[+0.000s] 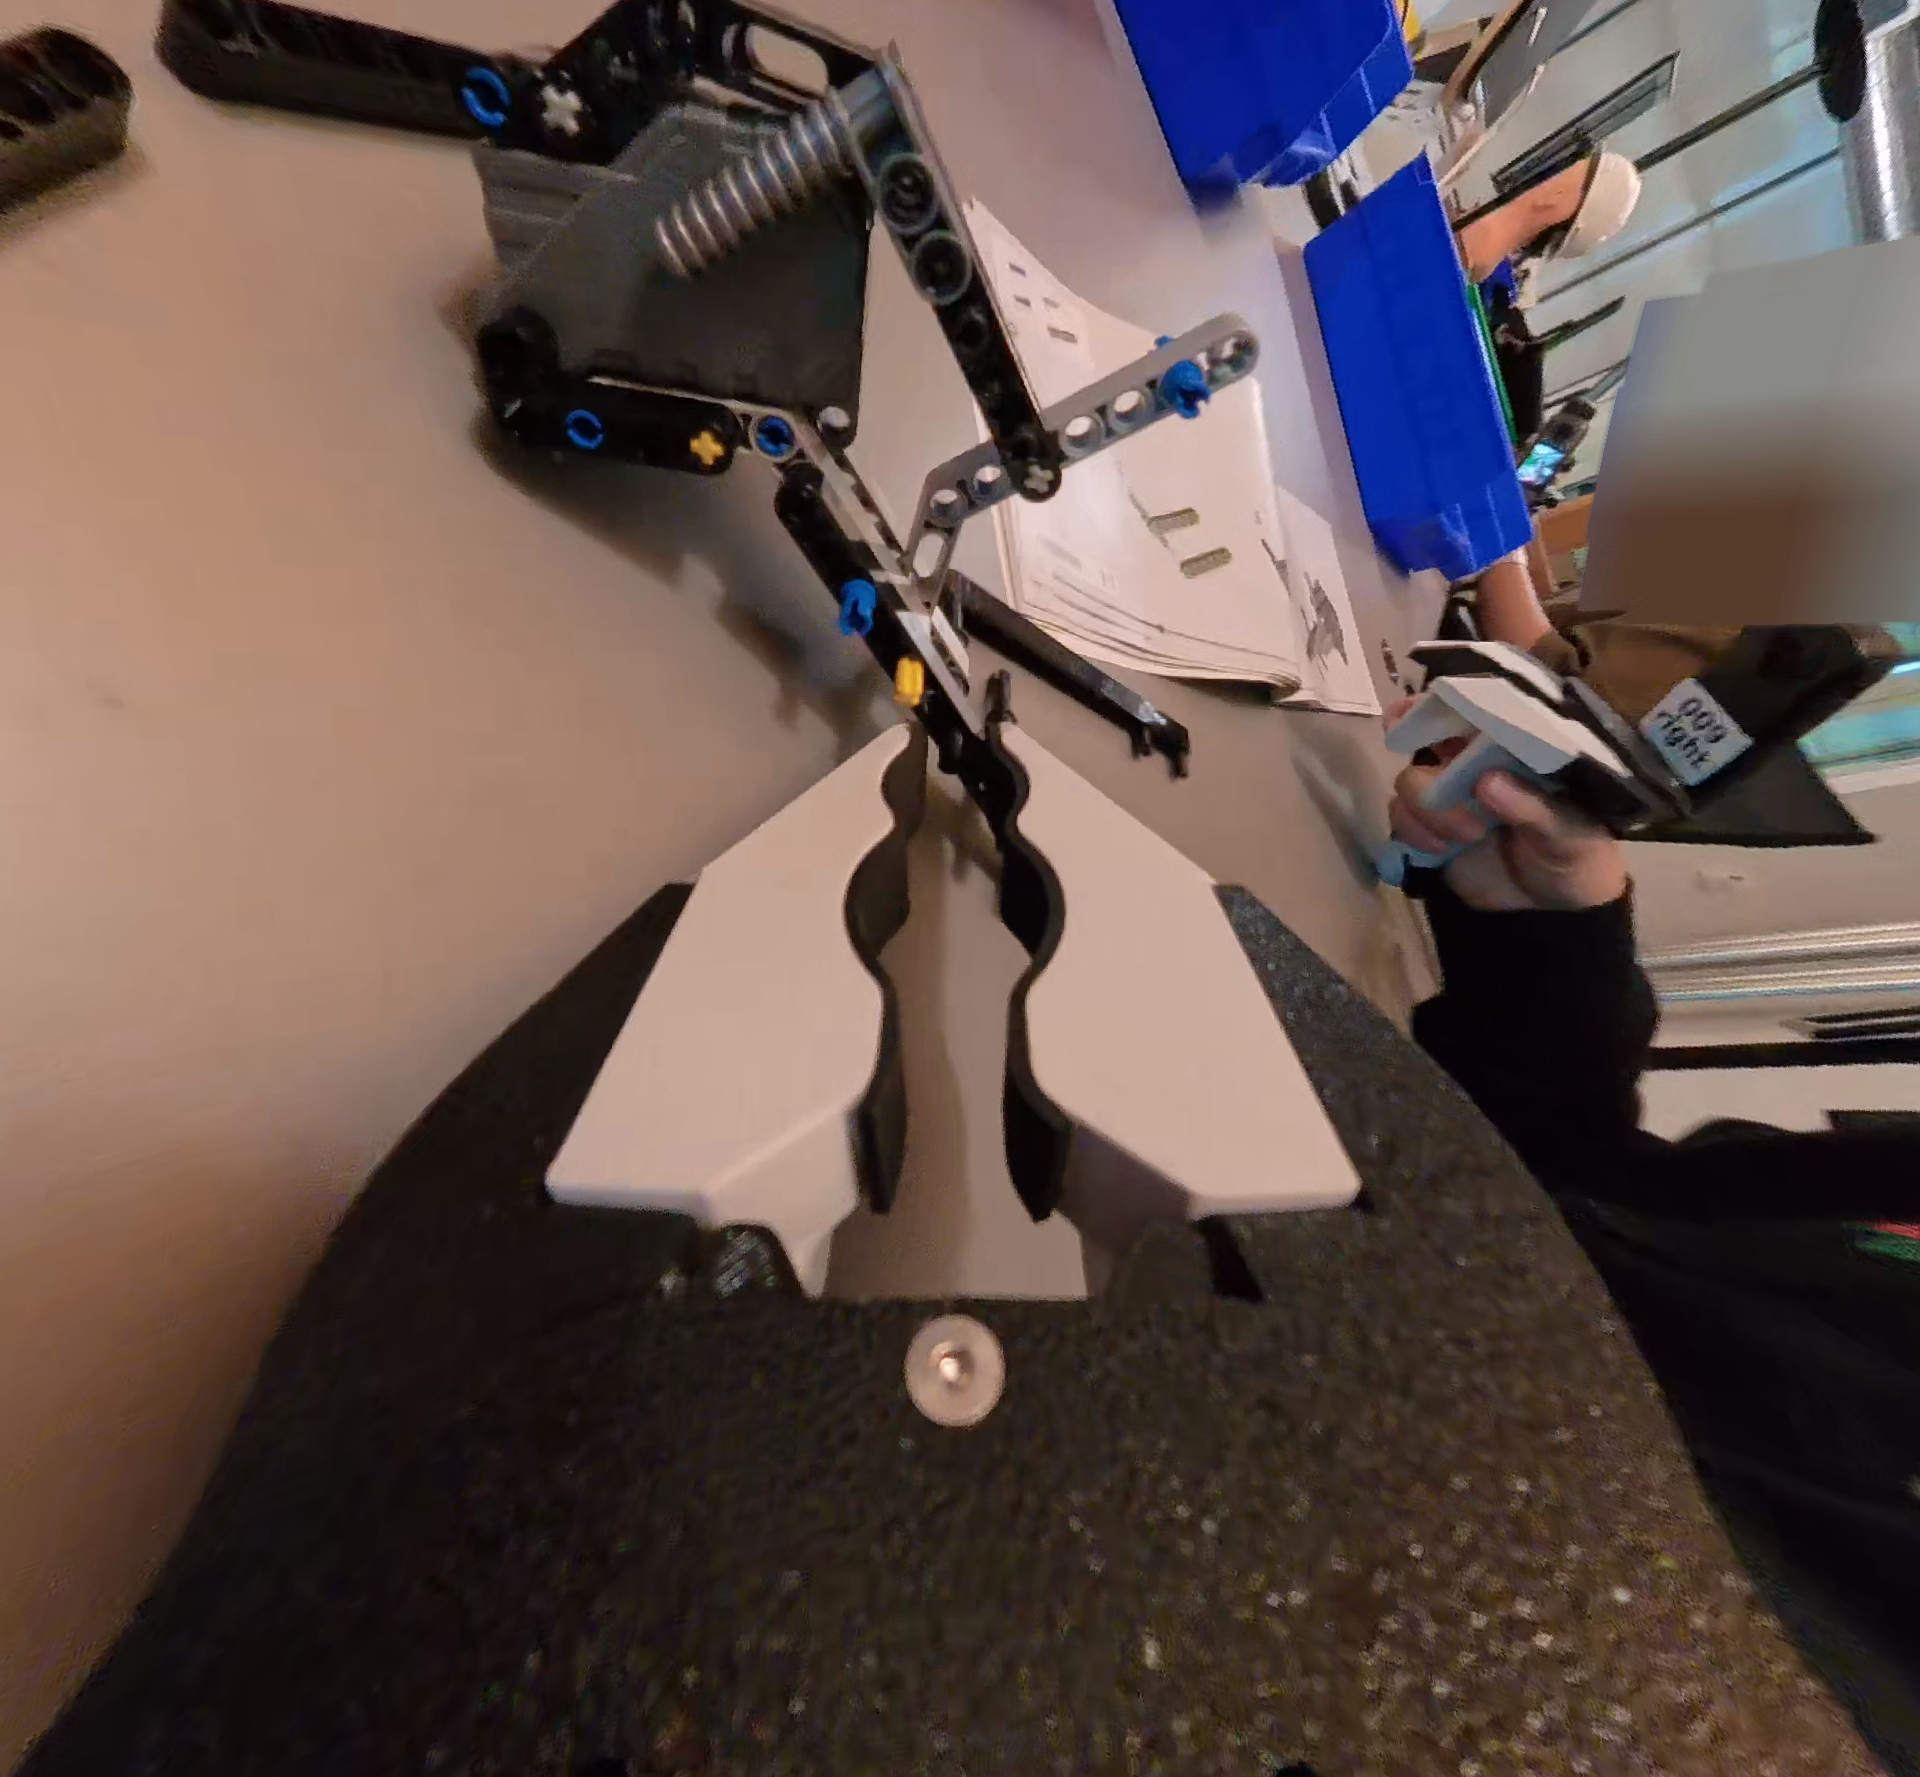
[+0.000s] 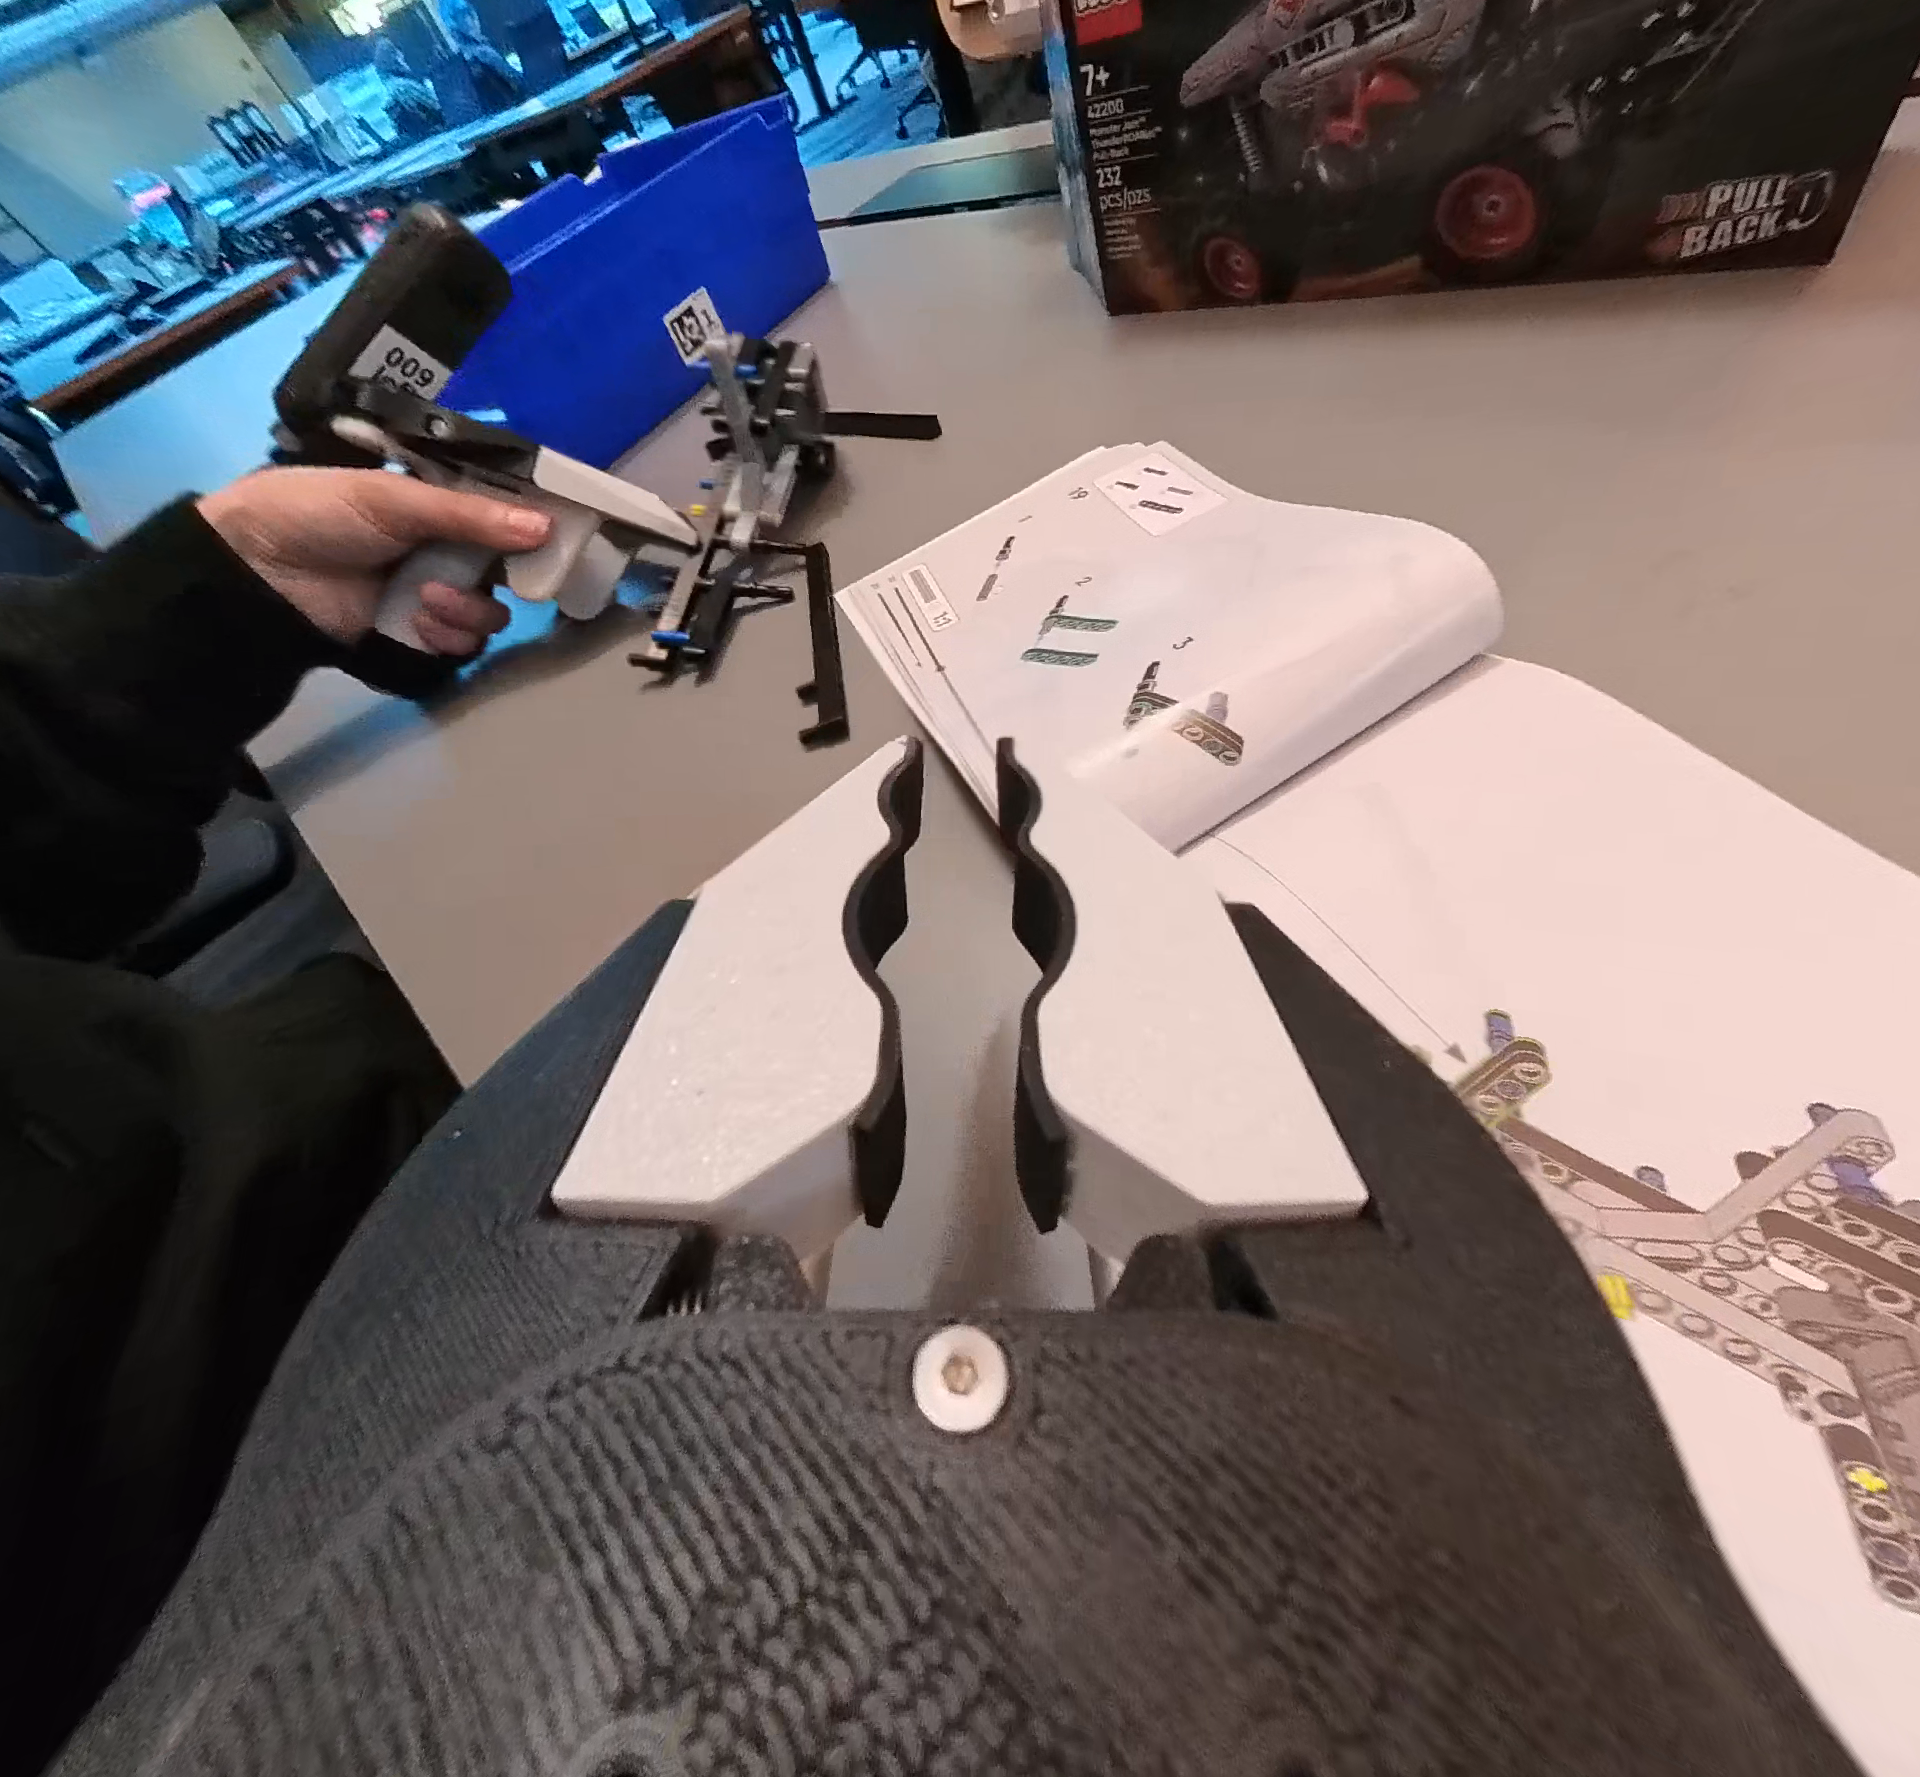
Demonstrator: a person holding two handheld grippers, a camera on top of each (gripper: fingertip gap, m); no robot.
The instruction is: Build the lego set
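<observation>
A part-built lego assembly [image 1: 717,293] of black and grey beams, a grey block and a metal spring lies on the grey table [image 1: 260,688]. My left gripper [image 1: 958,751] is closed on the end of its black beam [image 1: 883,626], which carries blue and yellow pins. The right wrist view shows the assembly [image 2: 764,439] with the left gripper [image 2: 686,527] at its near end. My right gripper [image 2: 958,761] is empty, its jaws a narrow gap apart, held above the open instruction booklet [image 2: 1247,605]. It also shows at the right of the left wrist view [image 1: 1413,704].
A loose long black piece [image 2: 826,636] lies between the assembly and the booklet. A short black beam [image 1: 52,106] lies at the far left. Blue bins [image 1: 1247,13] [image 2: 644,304] stand behind the assembly. The lego box [image 2: 1455,96] stands at the back right. Tip to tip, the grippers are about 25 centimetres apart.
</observation>
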